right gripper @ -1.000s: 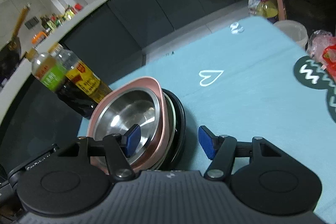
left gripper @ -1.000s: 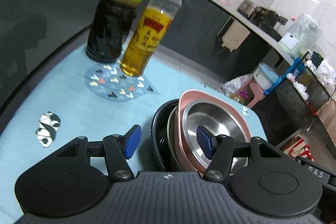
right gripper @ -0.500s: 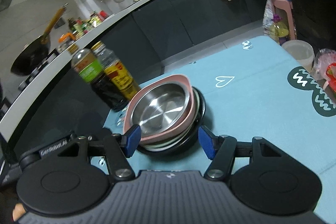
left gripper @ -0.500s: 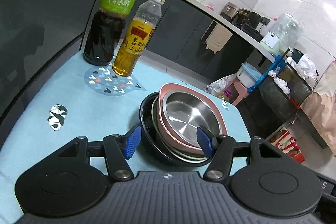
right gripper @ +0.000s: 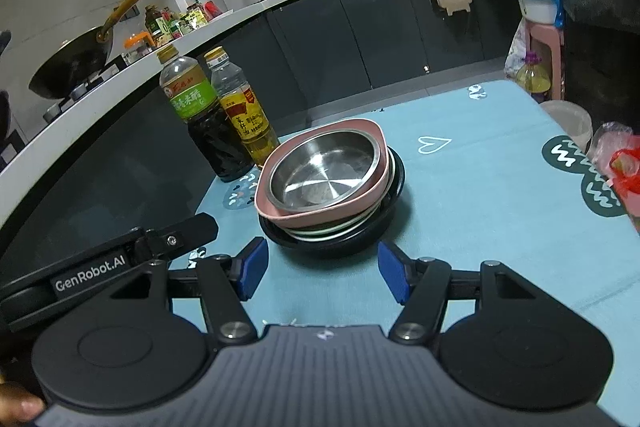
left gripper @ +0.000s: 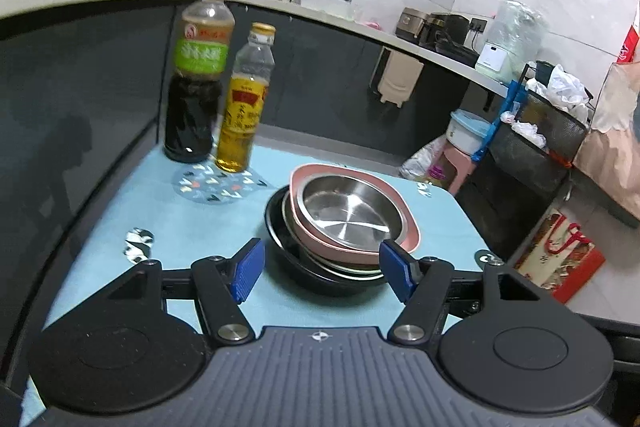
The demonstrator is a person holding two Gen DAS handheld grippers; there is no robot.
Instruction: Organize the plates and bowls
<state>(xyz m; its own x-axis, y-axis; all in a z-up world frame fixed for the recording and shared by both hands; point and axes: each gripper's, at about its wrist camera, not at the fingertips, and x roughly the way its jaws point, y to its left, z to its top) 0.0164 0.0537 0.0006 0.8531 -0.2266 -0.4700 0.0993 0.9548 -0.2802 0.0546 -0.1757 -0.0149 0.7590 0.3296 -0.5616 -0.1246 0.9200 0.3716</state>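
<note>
Both grippers have backed away from the dish stack and risen; a second ago the stack filled the lower frame between the fingers, now it sits whole at frame centre, clear of both. This suggests the stacking is complete or nearly so.

The left gripper (left gripper: 320, 269) is empty and its jaws are opening. The right gripper (right gripper: 320, 273) stands wide apart, also empty; part of the left unit shows at the lower left of its view.

Count, on the blue tablecloth (left gripper: 120, 227):
- One steel bowl (left gripper: 344, 207), topmost.
- One pink dish (left gripper: 404, 223) beneath it.
- One pale plate rim (right gripper: 340, 225) below; more may be hidden.
- One black plate (left gripper: 280, 227) at the base.
- Two bottles: dark vinegar bottle (left gripper: 196, 99) and yellow oil bottle (left gripper: 244, 111), upper left of the stack.
</note>
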